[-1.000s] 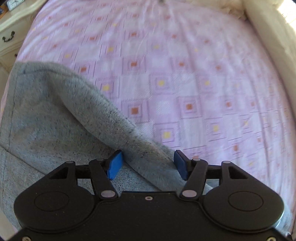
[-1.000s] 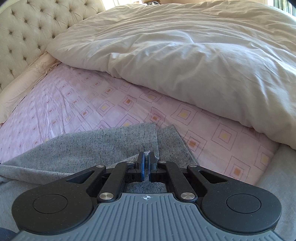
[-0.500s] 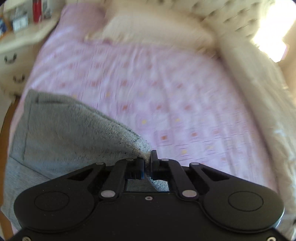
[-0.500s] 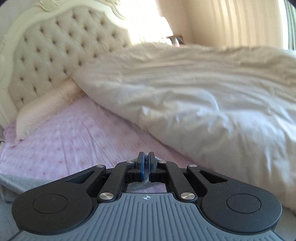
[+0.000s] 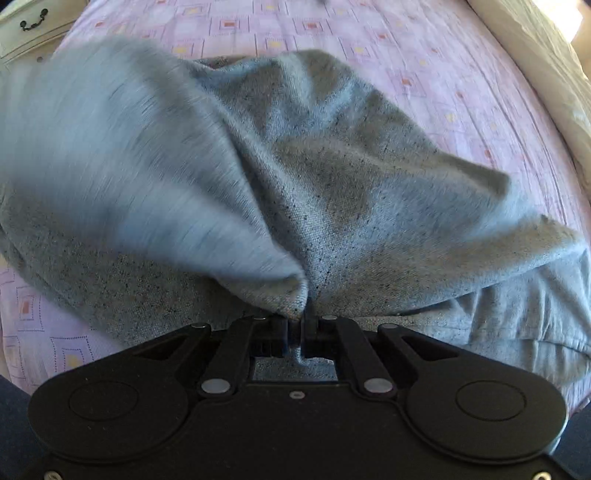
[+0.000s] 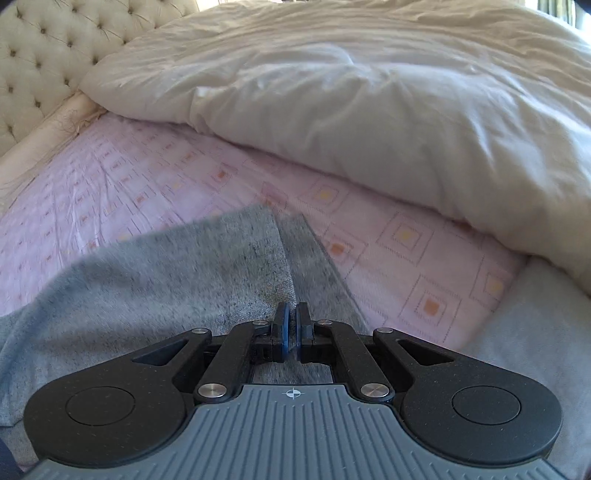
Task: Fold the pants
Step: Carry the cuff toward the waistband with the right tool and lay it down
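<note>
Now the left gripper is pinching a fold of the grey pants; a second ago its fingers were standing wide on either side of a ridge of that cloth, and they are closed tight on it in this moment. Cloth that was lying low at the left of the left wrist view is bunching up and filling most of that view, covering much of the pink patterned bed sheet. The right gripper is keeping its fingers nearly together on the pants edge, as before; its view, which half a second ago was showing the tufted headboard high and upright, is again looking down on sheet and white duvet.

Pants location: lying on the bed, lifted at both pinched points.

Hard to make out: the left part of the cloth is smearing with motion blur; the pinched fabric is partly hiding behind the black finger links; a drawer front is being cut off at the corner.

Writing: none readable.
</note>
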The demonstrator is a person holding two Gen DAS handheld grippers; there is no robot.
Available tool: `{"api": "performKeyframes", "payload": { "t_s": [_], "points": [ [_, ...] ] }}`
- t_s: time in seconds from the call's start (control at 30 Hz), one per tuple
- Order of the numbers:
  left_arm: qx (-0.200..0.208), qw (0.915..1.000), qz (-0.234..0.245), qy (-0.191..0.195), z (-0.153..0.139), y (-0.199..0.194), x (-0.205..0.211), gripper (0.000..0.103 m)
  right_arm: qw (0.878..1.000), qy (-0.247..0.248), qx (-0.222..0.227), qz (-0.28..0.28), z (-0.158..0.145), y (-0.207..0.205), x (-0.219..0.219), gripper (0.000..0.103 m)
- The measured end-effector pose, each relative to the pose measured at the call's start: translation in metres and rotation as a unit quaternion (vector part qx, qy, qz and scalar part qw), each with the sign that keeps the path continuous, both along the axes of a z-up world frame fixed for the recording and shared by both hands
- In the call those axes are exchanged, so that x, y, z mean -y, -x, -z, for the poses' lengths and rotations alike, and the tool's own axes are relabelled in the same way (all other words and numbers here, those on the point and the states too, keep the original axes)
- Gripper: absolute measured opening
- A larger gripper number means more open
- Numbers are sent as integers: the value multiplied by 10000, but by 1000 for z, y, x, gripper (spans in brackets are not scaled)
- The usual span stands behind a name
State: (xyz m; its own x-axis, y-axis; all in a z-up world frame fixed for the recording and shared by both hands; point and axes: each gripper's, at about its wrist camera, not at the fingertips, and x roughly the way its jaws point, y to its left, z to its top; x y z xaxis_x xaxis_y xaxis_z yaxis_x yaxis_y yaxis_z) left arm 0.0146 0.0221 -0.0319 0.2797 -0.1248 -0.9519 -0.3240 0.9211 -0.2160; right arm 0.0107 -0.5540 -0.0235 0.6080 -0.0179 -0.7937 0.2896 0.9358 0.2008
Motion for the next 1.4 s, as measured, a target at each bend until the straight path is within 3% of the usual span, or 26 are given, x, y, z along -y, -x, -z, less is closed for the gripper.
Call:
{"api": "performKeyframes", "payload": {
  "t_s": [0.13,0.23,0.33,0.43,0.53,0.67,0.73,0.83,0.97,1.07,1.17,1.4],
  "points": [
    [345,9994,92,17,-28,-6,-6,6,9987,-223,454,68,-30,9,10,4],
    [571,9981,235,-5,-44,-8,-9,7,9993,84,293,228,-29,16,13,4],
    [93,9994,251,202,-25,-18,-12,8,9994,-13,-80,322,-5,17,22,4],
    [-278,9990,318,111,-4,-22,-7,9,9993,-30,-164,339,4,21,21,4],
    [-247,9992,315,48,-3,-25,-2,9,9994,34,-83,332,-2,25,20,4],
    [199,9982,538,162,-24,-14,0,9,9992,187,130,331,-17,37,18,4],
    [302,9972,668,171,-27,-11,0,9,9991,287,-9,308,-11,40,14,4],
    [-181,9984,483,237,-12,-6,-7,12,9979,430,-451,159,12,34,10,4],
    [-453,9979,352,304,-6,-16,-12,13,9977,609,223,222,-3,37,7,6],
    [-445,9978,432,211,-6,-22,-7,13,9967,465,649,173,-13,26,11,22],
    [-437,9979,453,145,1,-32,11,13,9971,303,692,77,-7,1,14,23],
    [-388,9983,369,233,2,-19,9,14,9987,-10,507,-67,21,-43,23,24]
  ]
}}
